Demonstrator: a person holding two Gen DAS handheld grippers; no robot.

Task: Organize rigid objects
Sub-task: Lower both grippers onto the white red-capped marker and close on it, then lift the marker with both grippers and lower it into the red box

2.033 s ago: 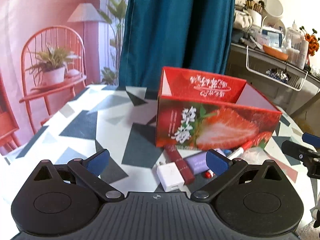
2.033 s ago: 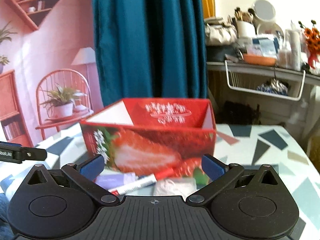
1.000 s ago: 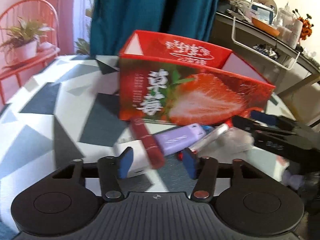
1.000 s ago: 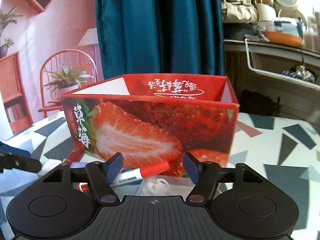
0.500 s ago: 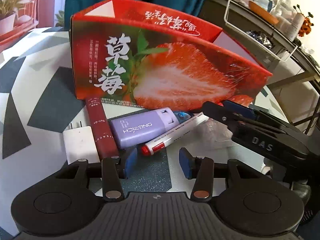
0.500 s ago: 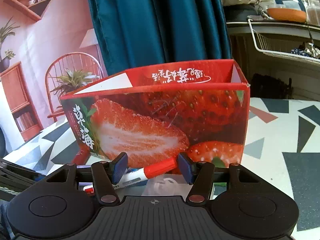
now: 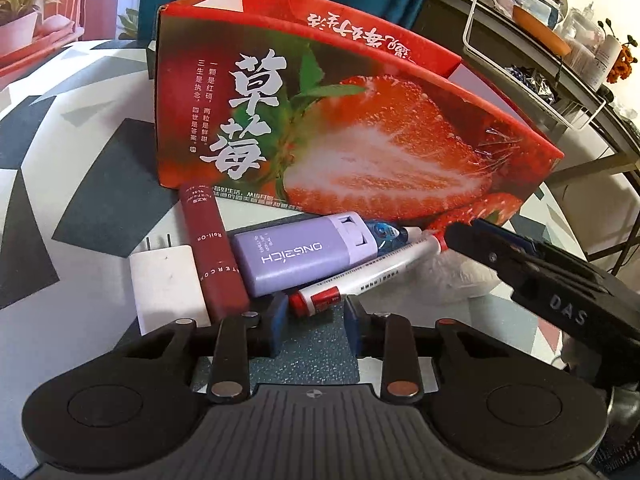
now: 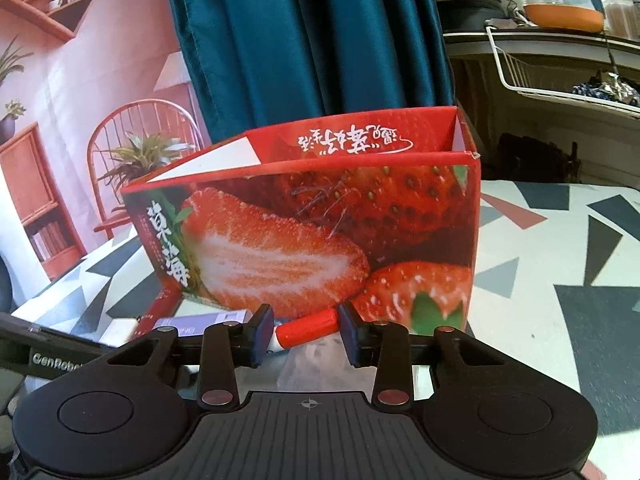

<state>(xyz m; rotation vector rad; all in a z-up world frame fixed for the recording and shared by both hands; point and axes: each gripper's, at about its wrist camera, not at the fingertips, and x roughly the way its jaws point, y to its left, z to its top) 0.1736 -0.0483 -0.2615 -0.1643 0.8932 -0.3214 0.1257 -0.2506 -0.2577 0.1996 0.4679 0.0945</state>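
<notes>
While both claws are sitting low over the worktop [image 7: 80, 184], white with grey and dark triangle patches, the strawberry box [image 7: 360, 128] is standing open-topped at frame centre in both views. Small items are lying in front of it: white charger [image 7: 164, 280], dark red roll-on tube [image 7: 212, 252], purple case [image 7: 300, 256] and a red-capped marker [image 7: 360, 280]. Left claw [image 7: 316, 320] is clenched, having just been closing around the marker's red end, lower centre. Right claw [image 8: 306, 330] is clenched too, having just been closing on the marker's other red end [image 8: 308, 326]. Teal curtain [image 8: 304, 40] is hanging behind; a cluttered shelf with wire basket [image 8: 560, 76] is filling the upper right.
</notes>
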